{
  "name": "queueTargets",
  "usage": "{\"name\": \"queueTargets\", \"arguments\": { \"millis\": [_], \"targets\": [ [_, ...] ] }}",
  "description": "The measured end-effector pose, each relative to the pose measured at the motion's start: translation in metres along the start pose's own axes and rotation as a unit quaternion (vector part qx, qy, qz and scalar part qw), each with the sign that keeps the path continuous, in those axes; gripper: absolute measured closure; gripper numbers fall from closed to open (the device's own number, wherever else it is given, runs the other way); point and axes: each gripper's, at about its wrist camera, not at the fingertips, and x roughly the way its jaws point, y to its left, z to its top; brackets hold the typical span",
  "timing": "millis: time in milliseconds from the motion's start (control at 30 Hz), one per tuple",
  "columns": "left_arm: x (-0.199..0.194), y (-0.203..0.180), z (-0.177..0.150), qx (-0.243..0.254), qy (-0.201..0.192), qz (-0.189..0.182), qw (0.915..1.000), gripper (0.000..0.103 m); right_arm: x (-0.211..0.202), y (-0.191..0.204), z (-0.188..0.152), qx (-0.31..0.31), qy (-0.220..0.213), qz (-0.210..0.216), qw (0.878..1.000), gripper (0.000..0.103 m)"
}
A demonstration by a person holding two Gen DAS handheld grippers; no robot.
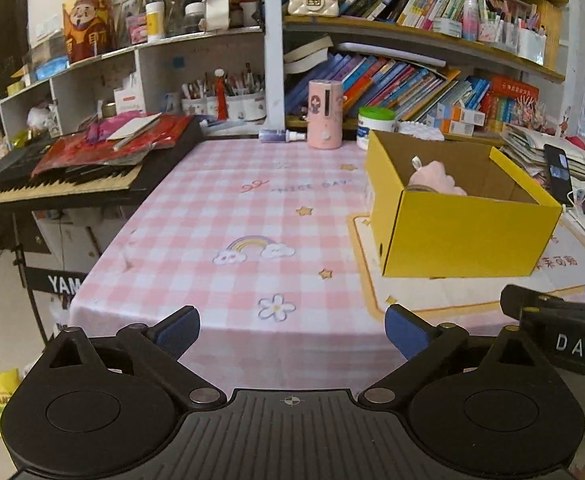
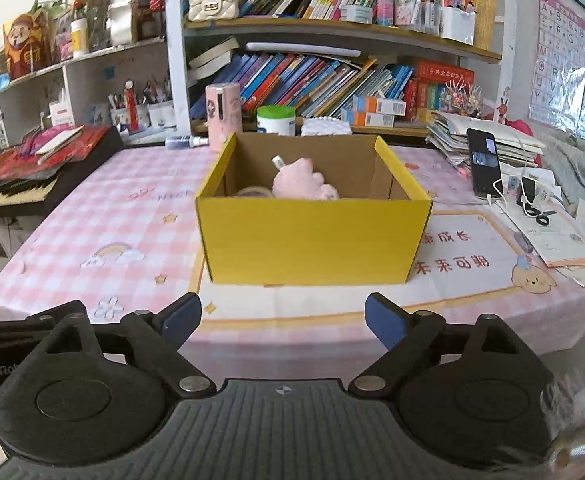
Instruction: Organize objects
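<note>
Left tool (image 1: 292, 330) angled down over near table (image 1: 220, 208) edge, fingers spread, nothing between. Right tool (image 2: 283, 320) beside it, spread, empty, facing yellow box (image 2: 312, 236). Box open-topped, on mat mid-table; pink plush toy (image 2: 300, 184) inside, tape roll (image 2: 254, 192) half hidden behind front wall.

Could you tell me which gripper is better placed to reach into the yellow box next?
Probably the right gripper: the yellow box sits squarely ahead of its open, empty jaws. From the left gripper, also open and empty, the box lies off to the right.
</note>
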Motion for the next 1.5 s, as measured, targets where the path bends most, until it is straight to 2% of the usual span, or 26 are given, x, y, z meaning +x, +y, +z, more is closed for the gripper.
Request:
{"name": "queueTargets", "arguments": {
  "millis": [200, 400, 1067, 1500],
  "targets": [
    [-0.006, 0.006, -0.007, -0.006, 0.001, 0.022, 0.9997, 0.003, -0.007, 0.010, -0.013, -0.006, 0.017, -0.009, 1.000, 0.005],
    [-0.006, 0.006, -0.016, -0.002, 0.014, 0.044, 0.9989, 0.003, -0.008, 0.020, -0.023, -0.017, 0.027, -0.029, 0.999, 0.003],
    [-0.010, 0.004, -0.022, 0.001, 0.036, 0.048, 0.9982, 0.003, -0.013, 0.017, -0.035, 0.003, 0.050, -0.042, 0.998, 0.000],
    [-0.014, 0.005, -0.023, 0.003, 0.034, 0.050, 0.9982, 0.003, -0.014, 0.016, -0.037, 0.004, 0.056, -0.047, 0.997, 0.000]
  ]
}}
